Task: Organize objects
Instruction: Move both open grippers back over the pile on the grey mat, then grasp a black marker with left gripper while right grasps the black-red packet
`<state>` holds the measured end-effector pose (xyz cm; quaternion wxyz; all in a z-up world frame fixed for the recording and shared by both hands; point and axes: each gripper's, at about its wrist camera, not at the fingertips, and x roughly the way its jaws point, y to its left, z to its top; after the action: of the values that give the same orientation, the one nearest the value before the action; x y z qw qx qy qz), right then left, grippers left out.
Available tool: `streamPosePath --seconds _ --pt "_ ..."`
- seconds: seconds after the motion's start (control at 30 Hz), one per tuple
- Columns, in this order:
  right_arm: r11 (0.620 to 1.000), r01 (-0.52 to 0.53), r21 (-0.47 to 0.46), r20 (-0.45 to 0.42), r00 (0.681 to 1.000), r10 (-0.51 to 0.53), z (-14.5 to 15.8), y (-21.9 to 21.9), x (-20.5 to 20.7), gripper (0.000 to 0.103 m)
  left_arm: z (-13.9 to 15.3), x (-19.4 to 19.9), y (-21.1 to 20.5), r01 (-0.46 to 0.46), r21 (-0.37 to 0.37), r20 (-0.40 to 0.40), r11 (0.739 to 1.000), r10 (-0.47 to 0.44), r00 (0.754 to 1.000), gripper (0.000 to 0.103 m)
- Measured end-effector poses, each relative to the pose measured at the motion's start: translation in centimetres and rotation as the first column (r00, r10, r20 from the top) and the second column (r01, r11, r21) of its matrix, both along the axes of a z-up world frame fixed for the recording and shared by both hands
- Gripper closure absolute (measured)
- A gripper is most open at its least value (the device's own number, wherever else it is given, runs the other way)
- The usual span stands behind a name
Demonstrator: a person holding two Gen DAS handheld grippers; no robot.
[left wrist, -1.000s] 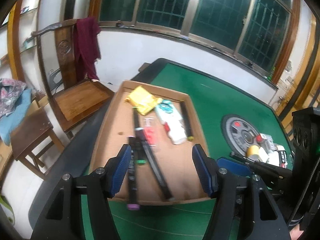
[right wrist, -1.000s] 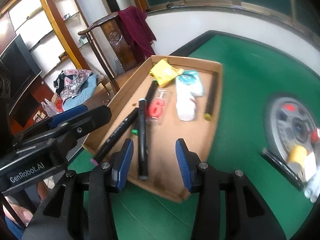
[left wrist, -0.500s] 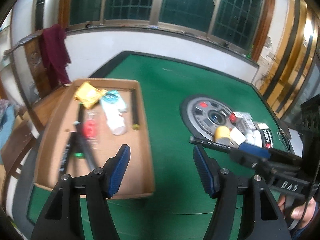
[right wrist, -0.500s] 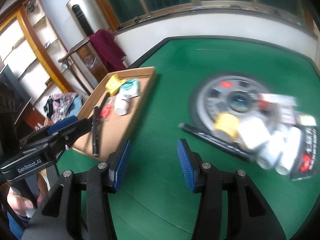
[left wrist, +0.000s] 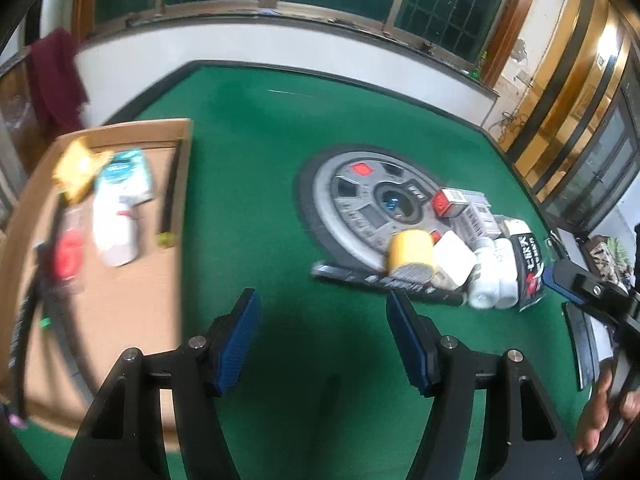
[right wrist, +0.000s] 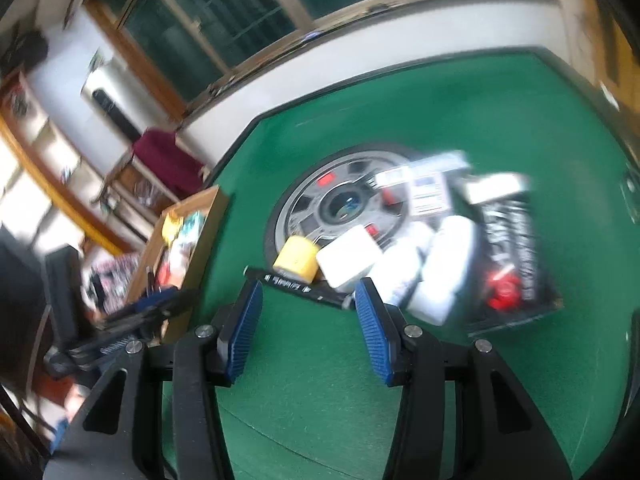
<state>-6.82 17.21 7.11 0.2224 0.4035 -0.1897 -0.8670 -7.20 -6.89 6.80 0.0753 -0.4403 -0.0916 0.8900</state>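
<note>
Both grippers have swung away from the cardboard tray [left wrist: 182, 184] since a second ago, when each hovered over the pens inside it, and now face a cluster of loose items on the green felt table [left wrist: 248, 128]. The left gripper [left wrist: 322, 340] hangs over bare felt with its blue-padded jaws spread wide and nothing between them; the right gripper [right wrist: 308, 330] is likewise spread and empty, just short of a black pen [right wrist: 298, 286] lying flat at the near edge of the pile. Behind the pen sit a yellow roll [right wrist: 296, 260], a white box [right wrist: 350, 260], two white bottles [right wrist: 440, 276] on their sides and a black packet with red printing [right wrist: 512, 256], crowded together and partly overlapping the round grey panel [right wrist: 316, 200] set in the table's centre. The tray, at the table's left, holds a yellow pouch [left wrist: 80, 168], a white tube [left wrist: 114, 224], a red-labelled blister pack [left wrist: 68, 254] and several dark pens [left wrist: 170, 196], much of it blurred by motion.
</note>
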Motion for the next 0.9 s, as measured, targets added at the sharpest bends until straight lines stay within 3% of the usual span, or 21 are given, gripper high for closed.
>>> streamPosePath --seconds 0.27,0.4,0.53,0.57,0.63,0.77,0.83,0.9 --pt "0.999 0.04 -0.029 0.003 0.999 -0.04 0.1 1.6 -0.5 0.053 -1.7 -4.8 3.0 0.061 -0.007 0.02 0.998 -0.061 0.998 0.043" --pt "0.996 0.071 -0.059 0.024 0.997 -0.069 -0.2 3.1 -1.0 0.053 -2.4 -5.0 2.0 0.108 0.054 0.041 0.993 -0.111 0.993 0.043" --pt "0.992 0.1 -0.075 0.038 0.995 -0.097 -0.4 4.1 -1.4 0.053 -3.7 -4.2 2.1 0.178 0.037 0.079 0.983 -0.181 0.98 0.043" --pt "0.991 0.108 -0.075 0.039 0.994 -0.105 -0.5 4.3 -1.4 0.053 -3.8 -3.7 2.6 0.201 0.001 0.072 0.98 -0.201 0.977 0.043" --pt "0.99 0.118 -0.079 0.044 0.992 -0.115 -0.5 4.7 -1.6 0.053 -3.8 -2.4 3.7 0.269 -0.03 0.08 0.963 -0.266 0.961 0.042" --pt "0.983 0.165 -0.082 0.046 0.986 -0.162 -0.5 6.2 -2.1 0.053 -3.8 0.9 7.2 0.426 -0.143 0.118 0.893 -0.412 0.904 0.042" --pt "0.978 0.199 -0.066 0.048 0.979 -0.196 -0.4 7.2 -2.3 0.053 -3.8 1.9 9.0 0.46 -0.21 0.129 0.863 -0.441 0.888 0.042" --pt "0.969 0.246 -0.028 0.054 0.968 -0.244 -0.5 8.2 -2.4 0.052 -3.8 2.1 10.5 0.459 -0.257 0.128 0.85 -0.441 0.888 0.042"
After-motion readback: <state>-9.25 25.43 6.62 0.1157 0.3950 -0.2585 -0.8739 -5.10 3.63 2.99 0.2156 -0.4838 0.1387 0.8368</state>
